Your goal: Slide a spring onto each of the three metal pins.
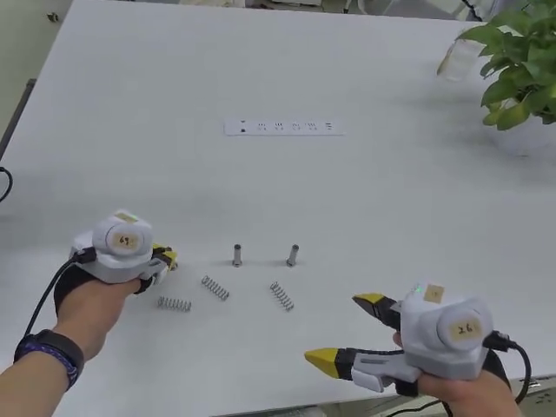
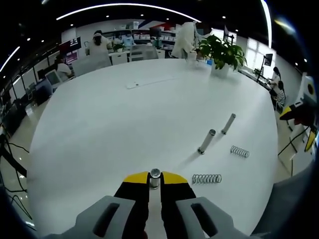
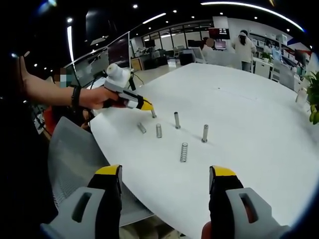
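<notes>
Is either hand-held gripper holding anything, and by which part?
The left hand-held gripper is shut on a metal pin, pinching it near its top end. The right hand-held gripper is open and holds nothing.

Left tool (image 2: 155,179) is clamping one metal pin (image 2: 155,173) between its yellow tips. Second pin (image 2: 206,142) and third pin (image 2: 228,123) are standing on the bench (image 2: 114,124), near spring (image 2: 206,178) and far spring (image 2: 239,151) lying alongside.

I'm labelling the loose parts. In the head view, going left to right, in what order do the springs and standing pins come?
left spring → middle spring → left pin → right spring → right pin
</notes>
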`<state>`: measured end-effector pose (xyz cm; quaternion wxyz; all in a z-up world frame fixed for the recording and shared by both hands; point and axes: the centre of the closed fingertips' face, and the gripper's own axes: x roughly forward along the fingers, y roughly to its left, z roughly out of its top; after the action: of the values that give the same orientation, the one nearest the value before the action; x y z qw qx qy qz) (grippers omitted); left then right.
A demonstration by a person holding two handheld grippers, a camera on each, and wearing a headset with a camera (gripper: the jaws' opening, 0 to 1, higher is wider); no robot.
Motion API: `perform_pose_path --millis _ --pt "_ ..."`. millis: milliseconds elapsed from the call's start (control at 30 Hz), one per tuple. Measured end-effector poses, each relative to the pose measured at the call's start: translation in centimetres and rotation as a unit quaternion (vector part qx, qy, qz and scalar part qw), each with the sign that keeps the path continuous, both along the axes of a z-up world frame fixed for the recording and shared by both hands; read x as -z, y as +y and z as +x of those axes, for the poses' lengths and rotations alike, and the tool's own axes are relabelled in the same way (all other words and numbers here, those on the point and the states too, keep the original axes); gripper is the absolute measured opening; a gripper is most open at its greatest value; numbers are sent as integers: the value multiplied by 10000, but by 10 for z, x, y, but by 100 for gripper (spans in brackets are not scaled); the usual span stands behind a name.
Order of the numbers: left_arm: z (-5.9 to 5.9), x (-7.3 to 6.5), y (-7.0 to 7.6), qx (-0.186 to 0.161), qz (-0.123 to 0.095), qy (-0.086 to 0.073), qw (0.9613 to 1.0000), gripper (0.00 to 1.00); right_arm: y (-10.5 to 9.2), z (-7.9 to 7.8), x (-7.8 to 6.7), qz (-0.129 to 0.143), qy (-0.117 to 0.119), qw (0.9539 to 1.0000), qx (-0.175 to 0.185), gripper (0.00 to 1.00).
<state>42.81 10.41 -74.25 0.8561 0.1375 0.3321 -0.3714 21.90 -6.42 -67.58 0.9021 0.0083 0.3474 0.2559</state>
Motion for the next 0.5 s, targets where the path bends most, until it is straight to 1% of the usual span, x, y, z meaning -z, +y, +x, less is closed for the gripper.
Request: perform_pose_path --millis 333,500 --pt "-5 10 2 -1 105 46 9999 0 2 1 -1 -5 -1 10000 -36 70" --pt "-5 14 2 -7 137 72 9999 0 0 0 0 -25 16 10000 -31 70"
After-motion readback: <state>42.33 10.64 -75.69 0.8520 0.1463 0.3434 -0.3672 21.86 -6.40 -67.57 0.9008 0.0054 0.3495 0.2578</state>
